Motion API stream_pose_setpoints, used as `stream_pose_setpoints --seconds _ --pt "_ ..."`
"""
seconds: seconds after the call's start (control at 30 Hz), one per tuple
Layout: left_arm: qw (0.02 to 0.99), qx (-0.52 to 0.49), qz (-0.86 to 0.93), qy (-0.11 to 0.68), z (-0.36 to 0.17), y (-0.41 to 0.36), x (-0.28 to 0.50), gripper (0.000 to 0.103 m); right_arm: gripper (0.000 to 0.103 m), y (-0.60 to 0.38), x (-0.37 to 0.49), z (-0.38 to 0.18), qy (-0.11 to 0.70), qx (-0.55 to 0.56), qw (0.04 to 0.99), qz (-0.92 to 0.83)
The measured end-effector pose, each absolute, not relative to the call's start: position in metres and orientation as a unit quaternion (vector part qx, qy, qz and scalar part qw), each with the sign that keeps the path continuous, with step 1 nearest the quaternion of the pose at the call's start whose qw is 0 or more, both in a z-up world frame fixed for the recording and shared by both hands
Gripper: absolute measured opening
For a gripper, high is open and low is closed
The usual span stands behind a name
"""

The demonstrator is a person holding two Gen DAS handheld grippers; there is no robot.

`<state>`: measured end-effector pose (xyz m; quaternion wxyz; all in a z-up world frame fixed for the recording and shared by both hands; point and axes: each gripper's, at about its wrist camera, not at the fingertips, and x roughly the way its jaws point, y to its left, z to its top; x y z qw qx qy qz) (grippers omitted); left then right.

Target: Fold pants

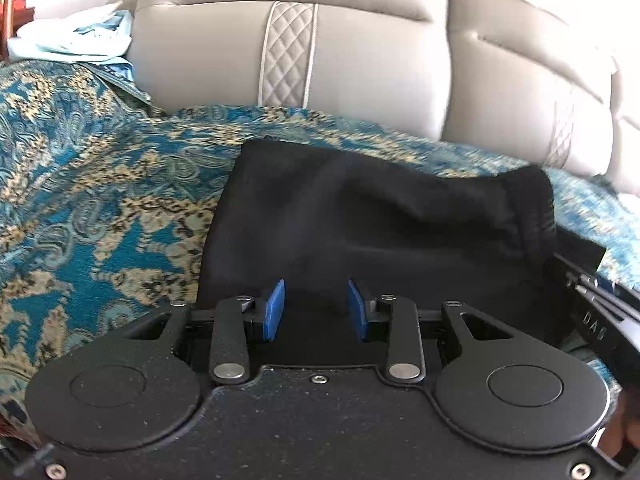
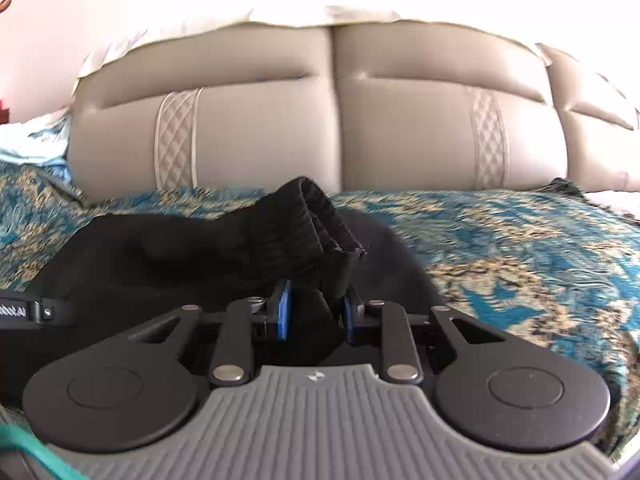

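Black pants [image 1: 380,216] lie on a blue and gold patterned bedspread [image 1: 100,184]. In the left wrist view my left gripper [image 1: 316,308] is over the near edge of the pants, its blue pads [image 1: 275,310] apart, with only flat black cloth behind them. In the right wrist view the pants [image 2: 180,248] show a bunched elastic waistband [image 2: 320,216]. My right gripper [image 2: 316,312] has its blue pads close together with a fold of the black cloth pinched between them, lifted a little off the bed.
A grey padded headboard [image 1: 360,52] stands behind the bed, also in the right wrist view [image 2: 340,120]. Light blue clothes [image 1: 76,36] lie heaped at the far left. Bedspread [image 2: 520,260] stretches to the right of the pants. Part of the other gripper [image 2: 24,312] shows at the left edge.
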<state>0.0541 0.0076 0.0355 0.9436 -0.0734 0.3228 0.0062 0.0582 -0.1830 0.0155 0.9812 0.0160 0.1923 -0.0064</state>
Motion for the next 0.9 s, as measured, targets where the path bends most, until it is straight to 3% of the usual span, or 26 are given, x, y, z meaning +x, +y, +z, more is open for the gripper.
stream_pose_setpoints --seconds 0.53,0.57,0.6,0.63,0.7,0.9 --pt "0.953 -0.005 -0.007 0.302 0.048 -0.011 0.104 0.033 0.032 -0.239 0.061 0.01 0.226 0.098 0.969 -0.026" --pt "0.953 -0.001 -0.003 0.302 0.049 -0.011 0.112 0.033 0.036 -0.241 0.062 0.01 0.23 0.106 0.967 -0.026" --pt "0.954 0.003 0.001 0.301 0.049 -0.012 0.12 0.033 0.056 -0.242 0.063 0.011 0.233 0.11 0.966 -0.028" --pt "0.954 0.007 0.005 0.3 0.049 -0.012 0.127 0.033 0.07 -0.243 0.062 0.012 0.233 0.11 0.966 -0.029" --pt "0.954 0.016 0.01 0.298 0.049 -0.011 0.138 0.033 0.085 -0.243 0.059 0.014 0.225 0.093 0.968 -0.058" --pt "0.956 0.034 0.013 0.292 0.046 -0.012 0.159 0.034 0.089 -0.235 0.067 0.035 0.191 0.03 0.978 -0.074"
